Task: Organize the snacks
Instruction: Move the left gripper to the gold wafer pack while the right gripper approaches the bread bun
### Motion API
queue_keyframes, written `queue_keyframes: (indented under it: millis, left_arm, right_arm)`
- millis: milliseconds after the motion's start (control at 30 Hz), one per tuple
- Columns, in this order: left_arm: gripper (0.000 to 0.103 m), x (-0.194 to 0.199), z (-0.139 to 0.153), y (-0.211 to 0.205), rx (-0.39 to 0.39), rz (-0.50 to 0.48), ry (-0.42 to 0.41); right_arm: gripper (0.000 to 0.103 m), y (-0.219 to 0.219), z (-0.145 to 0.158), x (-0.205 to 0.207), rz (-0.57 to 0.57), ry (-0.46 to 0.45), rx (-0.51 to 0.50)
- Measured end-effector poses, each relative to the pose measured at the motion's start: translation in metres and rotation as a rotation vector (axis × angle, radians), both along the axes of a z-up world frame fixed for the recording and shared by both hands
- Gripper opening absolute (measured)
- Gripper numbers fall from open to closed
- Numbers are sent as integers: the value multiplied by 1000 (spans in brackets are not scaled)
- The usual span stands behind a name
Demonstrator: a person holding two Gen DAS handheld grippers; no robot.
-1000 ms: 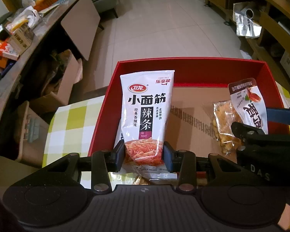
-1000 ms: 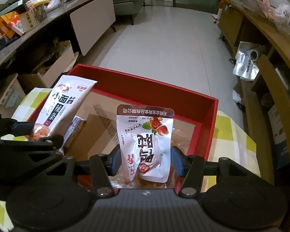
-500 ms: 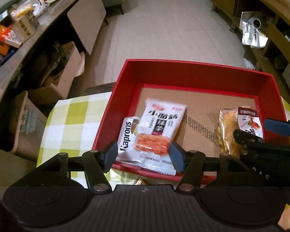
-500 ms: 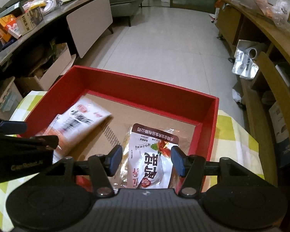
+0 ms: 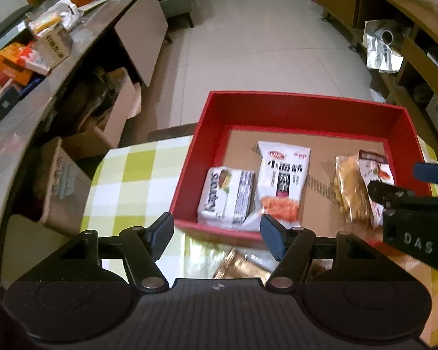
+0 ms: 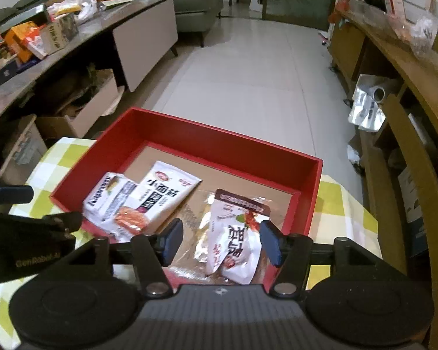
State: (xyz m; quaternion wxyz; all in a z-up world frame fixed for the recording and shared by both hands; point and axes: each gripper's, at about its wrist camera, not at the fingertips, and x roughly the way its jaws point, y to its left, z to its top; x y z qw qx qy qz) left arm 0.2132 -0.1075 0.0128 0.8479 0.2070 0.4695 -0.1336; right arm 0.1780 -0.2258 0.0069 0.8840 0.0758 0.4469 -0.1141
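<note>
1. The left gripper (image 5: 217, 234) hangs above the near wall of a red box (image 5: 303, 102), its jaws spreading apart with nothing between the pads; neither pad touches a packet.

2. Just beyond those fingers, inside the box, a white spicy-strip packet (image 5: 283, 180) lies flat on the cardboard floor, printed with black characters and an orange photo at its near end.

3. A white Kaprons packet (image 5: 226, 197) lies beside it on the side nearer the left wall, the two overlapping at their near corners.

4. The right gripper (image 6: 222, 240) hovers over the box's right half, jaws likewise widening. A white pouch with a brown top band (image 6: 238, 233) lies between the blue pads in view, but the pads stand clear of it.

5. That pouch rests partly on a clear bag of golden snacks (image 5: 350, 188), both close to the right wall of the red box (image 6: 227, 143).

6. The box sits on a table covered by a yellow-green checked cloth (image 5: 131, 175). A shiny gold wrapper (image 5: 239, 265) lies on the cloth outside the near wall, below the left gripper.

7. Beyond the table, pale tiled floor (image 6: 248, 73) runs between a cluttered dark counter (image 6: 43, 38) on the left and wooden shelving (image 6: 394, 58) on the right.
</note>
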Motion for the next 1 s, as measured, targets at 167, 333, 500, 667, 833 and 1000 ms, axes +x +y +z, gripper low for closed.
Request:
queue_keyframes:
  millis: [167,333,500,667,833,1000]
  left_arm:
    - [76,-12,-1,19,6,9,18]
    - [76,-17,-9,37,-16,42,95]
    - [76,-19,-23,39,-26,65,157]
    - [76,-16,-37,32,-6,89,181]
    - [76,-10,-43,29,-4,130,187]
    - [76,-2,-49,26,-41,176,224]
  right_arm:
    - [66,19,1,-12,42,36,-22]
    - [67,34,-3,-28,74,70,-31]
    - [67,43,-10,-41,102,104,-50]
    - [67,40,-21,-46,115,145,-58]
    - [67,37,-30,-48,121,186,-61]
    - [67,38,-39,-50,115,224,-63]
